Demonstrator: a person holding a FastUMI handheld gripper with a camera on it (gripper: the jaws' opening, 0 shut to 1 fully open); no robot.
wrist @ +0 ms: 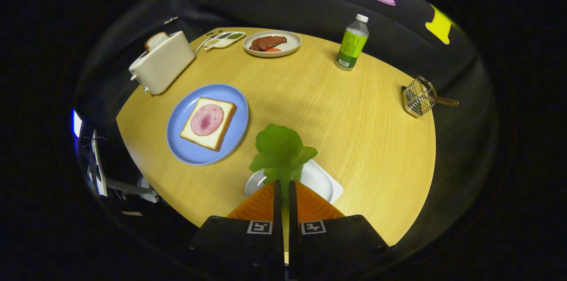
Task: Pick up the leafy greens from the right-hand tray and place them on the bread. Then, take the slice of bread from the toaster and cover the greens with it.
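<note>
Gripper point(283, 189) closed down to a narrow slit, both fingers pinching the stem end of the lettuce leaf point(282, 151), leaf fanning out just ahead of the fingertips. Held over the white tray point(320, 180), apparently lifted clear of it, though contact at the lower edge hard to tell. Looks very light, thin, floppy; likely a soft plastic or fabric prop, so no crushing worry but prone to drooping, swinging, and sliding out of a light pinch. Best held at the thicker stem base as now, frilly edge left free to drape. Beyond and to the left of the fingers: blue plate point(230, 95) carrying a bread slice point(220, 129) topped with a round of ham point(207, 119), well apart from the leaf, target for the drop. Farther back, white toaster point(161, 64) with second bread slice point(155, 40) poking up from the slot; stiffer, light, graspable by the exposed top edge. Also on the round wooden table point(345, 130): plate of sliced meat point(272, 43), small sectioned condiment tray point(223, 39), green-labelled bottle point(352, 43), wire basket point(419, 96) with wooden handle. Bottle label print too small to read. Square fiducial markers on gripper body, no readable text.
</note>
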